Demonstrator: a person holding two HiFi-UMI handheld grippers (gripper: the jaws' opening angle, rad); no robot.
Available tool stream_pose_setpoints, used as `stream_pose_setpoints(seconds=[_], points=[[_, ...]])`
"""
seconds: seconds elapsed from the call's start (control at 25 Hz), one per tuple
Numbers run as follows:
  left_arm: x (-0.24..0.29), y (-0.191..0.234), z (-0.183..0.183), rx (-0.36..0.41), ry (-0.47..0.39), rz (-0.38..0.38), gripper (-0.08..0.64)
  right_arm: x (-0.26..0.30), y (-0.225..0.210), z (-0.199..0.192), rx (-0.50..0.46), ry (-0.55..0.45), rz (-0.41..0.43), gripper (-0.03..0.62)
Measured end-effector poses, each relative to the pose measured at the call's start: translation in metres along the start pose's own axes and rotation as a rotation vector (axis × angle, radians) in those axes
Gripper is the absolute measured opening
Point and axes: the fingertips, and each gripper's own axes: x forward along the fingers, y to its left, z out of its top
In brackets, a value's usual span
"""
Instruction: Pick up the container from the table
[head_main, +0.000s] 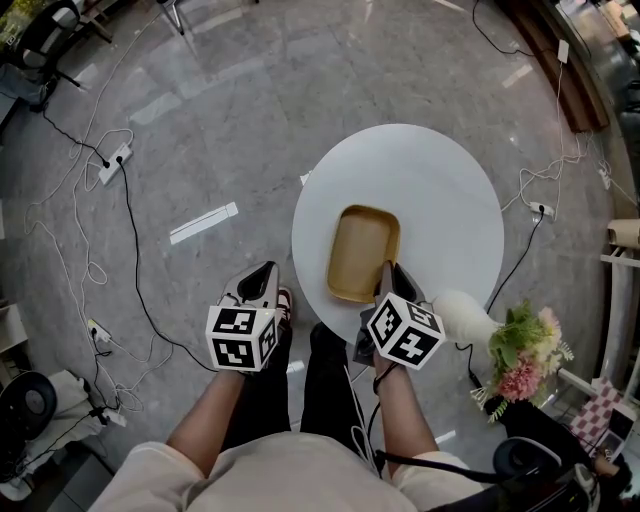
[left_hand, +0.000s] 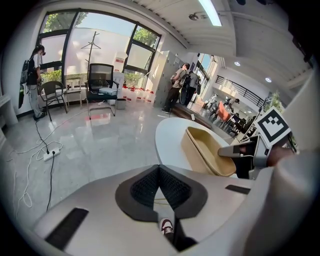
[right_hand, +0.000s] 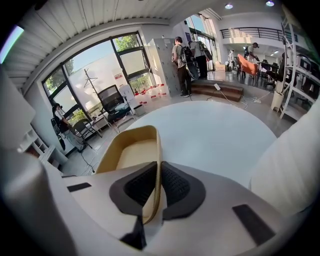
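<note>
Black pads of the left gripper (left_hand: 159, 186) meet, with nothing between the jaws. This gripper hangs beside the near-left edge of the round white worktop (head_main: 450, 200), over the grey floor (head_main: 200, 120). The right gripper (right_hand: 159, 182) jaws are narrowed onto the right side wall of the tan container (head_main: 363, 250), near its closest corner. The container is rectangular and open side up, with its long axis running away from the person. It lies on the worktop's near half.
</note>
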Motion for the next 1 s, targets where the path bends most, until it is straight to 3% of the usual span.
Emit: stream_pose_setpoints(seconds=[1.0], points=[[-0.023,0.010,0.032,-0.007,-0.077,0.011,0.017,-0.021,0.028,0.030,-0.043,-0.051,0.021,0.046]])
